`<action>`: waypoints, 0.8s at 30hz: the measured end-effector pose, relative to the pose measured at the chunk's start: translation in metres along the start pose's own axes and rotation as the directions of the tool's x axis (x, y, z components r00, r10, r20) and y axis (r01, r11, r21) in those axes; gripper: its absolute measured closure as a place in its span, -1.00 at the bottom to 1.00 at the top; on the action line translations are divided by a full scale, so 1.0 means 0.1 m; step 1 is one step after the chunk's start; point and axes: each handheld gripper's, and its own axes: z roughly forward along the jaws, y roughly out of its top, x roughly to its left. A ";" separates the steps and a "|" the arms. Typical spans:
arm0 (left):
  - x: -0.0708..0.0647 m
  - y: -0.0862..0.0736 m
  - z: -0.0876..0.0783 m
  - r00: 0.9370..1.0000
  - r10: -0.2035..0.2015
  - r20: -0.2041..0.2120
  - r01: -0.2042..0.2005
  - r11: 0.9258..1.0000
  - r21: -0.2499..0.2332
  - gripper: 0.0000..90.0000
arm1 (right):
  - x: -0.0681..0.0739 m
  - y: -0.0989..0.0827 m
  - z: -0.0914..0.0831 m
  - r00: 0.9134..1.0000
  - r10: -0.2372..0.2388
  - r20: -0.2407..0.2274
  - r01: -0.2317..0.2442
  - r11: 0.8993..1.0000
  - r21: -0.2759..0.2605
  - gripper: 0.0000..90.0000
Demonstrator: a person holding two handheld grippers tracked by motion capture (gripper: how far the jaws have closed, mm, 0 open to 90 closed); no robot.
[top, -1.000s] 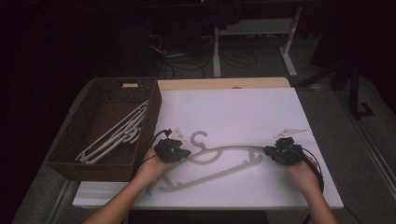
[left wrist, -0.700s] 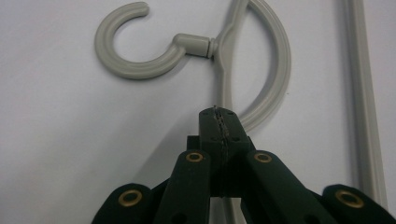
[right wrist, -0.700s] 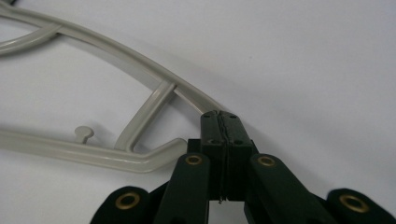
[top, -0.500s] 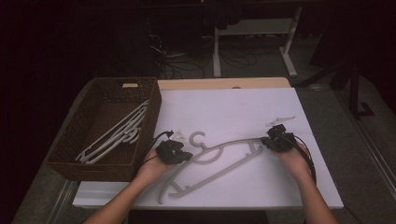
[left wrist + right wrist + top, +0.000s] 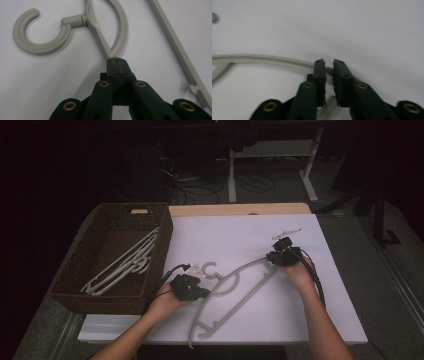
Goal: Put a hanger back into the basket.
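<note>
Grippers at both ends of a grey hanger

Grey plastic clothes hanger (image 5: 235, 290) lies flat on the white desk (image 5: 240, 240), stretched between the 2 grippers. Left gripper (image 5: 197, 290) sits just beside the hanger's hook and neck; in the left gripper view its jaws are clenched tight on the thin grey arm (image 5: 106, 48) of the hanger where 2 strands meet, with the round hook (image 5: 40, 37) lying ahead and to the left of the tips and the straight bottom bar (image 5: 180, 52) running off to the right of them. Right gripper (image 5: 276, 256) is at the far end of the same hanger, well apart from the left one. In the right gripper view the jaws have just been opening: a narrow gap stands between the 2 black tips (image 5: 328, 65), and the curved grey arm (image 5: 262, 59) of the hanger passes between and under them, with the pads no longer pressing on it as far as the blurred picture lets me tell.

Left of the left gripper stands a dark brown woven wicker basket (image 5: 75, 285), touching the desk's left edge, and inside it lie more pale grey hangers (image 5: 125, 262) in a loose stack. Beyond the right gripper, just past its tips, a small pale clip-like piece (image 5: 287, 233) rests on the desk.
</note>
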 end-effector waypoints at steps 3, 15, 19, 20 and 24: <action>-0.04 -0.05 -0.08 1.000 0.011 0.006 -0.011 1.000 0.009 1.00 | 0.03 -0.03 -0.08 1.000 0.012 -0.019 -0.013 1.000 -0.024 0.32; -0.37 -0.46 -0.29 1.000 -0.002 0.028 0.001 0.998 0.059 1.00 | 0.08 -0.42 -0.52 0.992 0.068 -0.107 -0.081 0.989 -0.122 -0.34; -0.39 -0.45 -0.29 0.998 -0.007 0.055 0.004 0.999 0.051 1.00 | 0.09 -0.56 -0.61 0.991 0.075 -0.112 -0.089 0.988 -0.125 -0.37; -0.43 -0.40 -0.25 0.998 -0.001 0.069 -0.002 0.999 0.041 1.00 | 0.09 -0.61 -0.65 0.991 0.077 -0.112 -0.091 0.988 -0.124 -0.38; -0.53 -0.29 -0.14 0.994 0.027 0.106 -0.032 0.999 0.044 1.00 | 0.08 -0.68 -0.71 0.990 0.088 -0.111 -0.102 0.987 -0.126 -0.38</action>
